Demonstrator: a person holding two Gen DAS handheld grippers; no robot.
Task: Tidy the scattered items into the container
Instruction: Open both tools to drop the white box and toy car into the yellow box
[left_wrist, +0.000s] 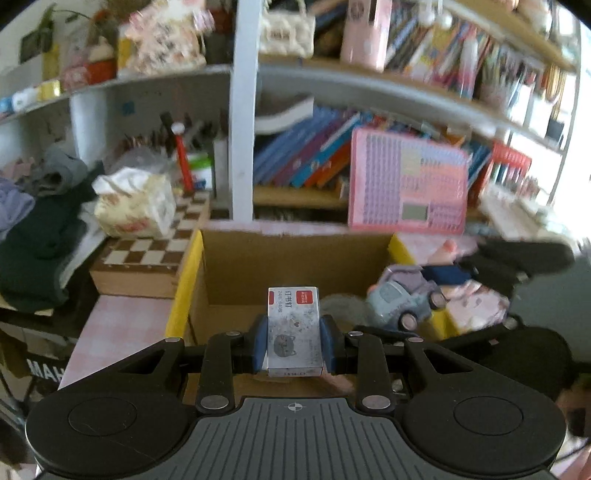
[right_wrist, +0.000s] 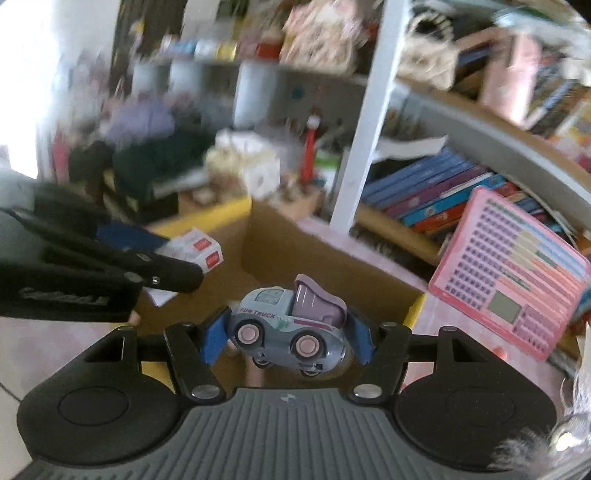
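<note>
My left gripper (left_wrist: 294, 341) is shut on a small white staple box (left_wrist: 293, 325) with red labels, held above the near edge of an open cardboard box (left_wrist: 295, 258) with yellow flaps. My right gripper (right_wrist: 286, 332) is shut on a pale blue toy truck (right_wrist: 286, 325) with pink wheels and a purple tipper, also above the cardboard box (right_wrist: 332, 266). In the left wrist view the toy truck (left_wrist: 399, 302) and right gripper show at the right. In the right wrist view the left gripper (right_wrist: 173, 254) with the staple box (right_wrist: 199, 249) shows at the left.
A chessboard box (left_wrist: 147, 254) with a tissue pack (left_wrist: 136, 206) stands left of the cardboard box. A pink learning tablet (left_wrist: 406, 181) leans on the bookshelf behind. Dark clothes (left_wrist: 40, 236) pile at far left. The pink checked tabletop (left_wrist: 118, 332) shows beside the box.
</note>
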